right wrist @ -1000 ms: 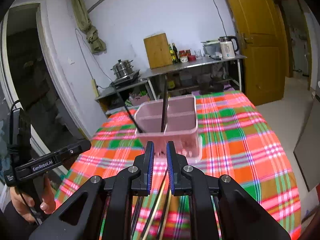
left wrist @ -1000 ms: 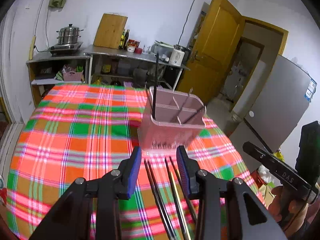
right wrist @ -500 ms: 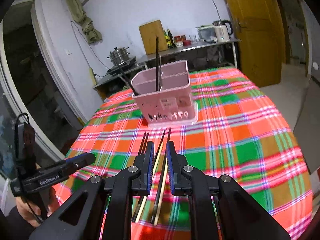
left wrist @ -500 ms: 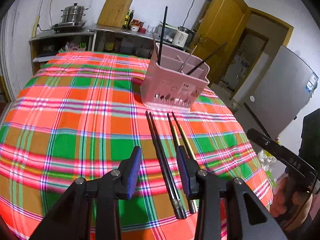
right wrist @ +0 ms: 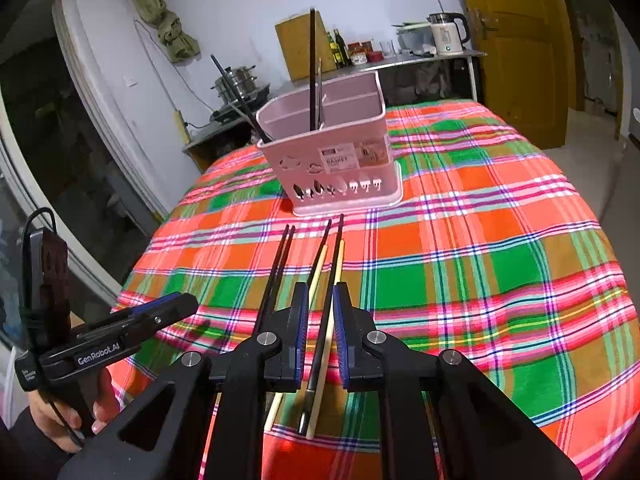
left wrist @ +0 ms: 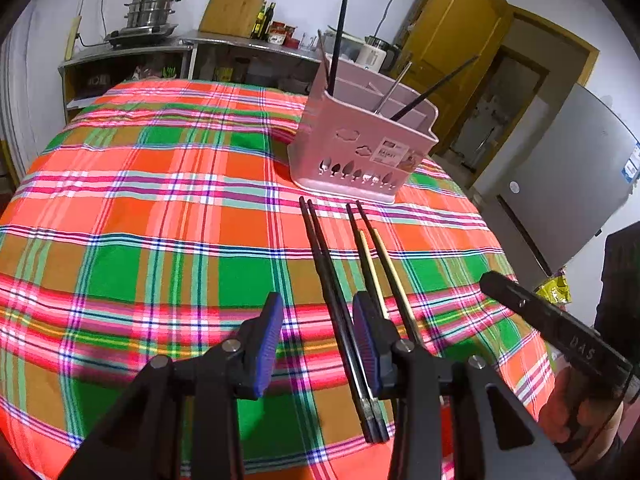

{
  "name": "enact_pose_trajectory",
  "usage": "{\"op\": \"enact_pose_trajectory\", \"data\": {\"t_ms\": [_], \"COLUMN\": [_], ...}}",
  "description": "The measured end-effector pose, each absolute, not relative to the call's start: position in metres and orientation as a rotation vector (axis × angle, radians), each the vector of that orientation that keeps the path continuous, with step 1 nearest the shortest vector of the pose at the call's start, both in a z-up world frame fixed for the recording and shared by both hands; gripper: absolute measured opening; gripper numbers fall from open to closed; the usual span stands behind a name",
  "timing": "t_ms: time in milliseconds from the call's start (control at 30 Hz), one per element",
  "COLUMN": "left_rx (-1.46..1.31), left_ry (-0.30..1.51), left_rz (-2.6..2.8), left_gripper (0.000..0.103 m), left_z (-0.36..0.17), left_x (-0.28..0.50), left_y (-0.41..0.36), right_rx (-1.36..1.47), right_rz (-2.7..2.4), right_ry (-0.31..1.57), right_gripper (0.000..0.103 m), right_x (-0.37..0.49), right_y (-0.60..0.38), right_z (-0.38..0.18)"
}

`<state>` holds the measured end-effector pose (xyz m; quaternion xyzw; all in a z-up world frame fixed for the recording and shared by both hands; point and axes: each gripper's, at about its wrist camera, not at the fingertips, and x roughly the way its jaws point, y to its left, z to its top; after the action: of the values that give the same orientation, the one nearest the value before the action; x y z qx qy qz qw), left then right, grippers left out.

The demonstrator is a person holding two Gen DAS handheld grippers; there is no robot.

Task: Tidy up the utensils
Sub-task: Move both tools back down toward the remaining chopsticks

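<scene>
left wrist view: both hands have dropped toward the chopsticks [left wrist: 340,300] on the counter [left wrist: 140,220] — left gripper [left wrist: 318,334] and right gripper [right wrist: 320,330] both apart, empty, ready to pick for the pink caddy [left wrist: 360,152].

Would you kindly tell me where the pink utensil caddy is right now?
In both wrist views the pink utensil caddy stands on the plaid tablecloth, just beyond the far tips of the loose chopsticks.

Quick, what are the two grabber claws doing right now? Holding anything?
Left gripper: open, holding nothing, above the black chopsticks.
Right gripper: jaws narrowly apart, holding nothing, over a black and a light chopstick.
</scene>
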<state>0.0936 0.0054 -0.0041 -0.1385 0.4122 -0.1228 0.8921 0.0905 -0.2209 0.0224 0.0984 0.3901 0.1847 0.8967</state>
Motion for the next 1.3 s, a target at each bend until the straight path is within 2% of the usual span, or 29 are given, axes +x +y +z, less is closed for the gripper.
{"op": "enact_pose_trajectory", "data": {"t_ms": [567,933,1300], "left_rx": [-0.244,-0.186,-0.202], "left_ry": [0.927,0.931,0.935], "left_rz": [-0.223,-0.198,-0.195], "left_gripper": [0.035,0.024,0.021], "left_z": [-0.034,-0.042,-0.044], "left_x": [0.148,0.155,0.150], "left_y": [-0.014,-0.019,-0.005], "right_rx": [0.206,0.206,0.194], "right_rz": [0.408,0.421,0.450], "right_ry": [0.888,0.918,0.976], "right_gripper": [0.012,0.012,0.012], "right_x": [0.121,0.135,0.159], "right_y": [-0.203,-0.200,-0.189], "right_z": [-0.005,-0.016,-0.034]}}
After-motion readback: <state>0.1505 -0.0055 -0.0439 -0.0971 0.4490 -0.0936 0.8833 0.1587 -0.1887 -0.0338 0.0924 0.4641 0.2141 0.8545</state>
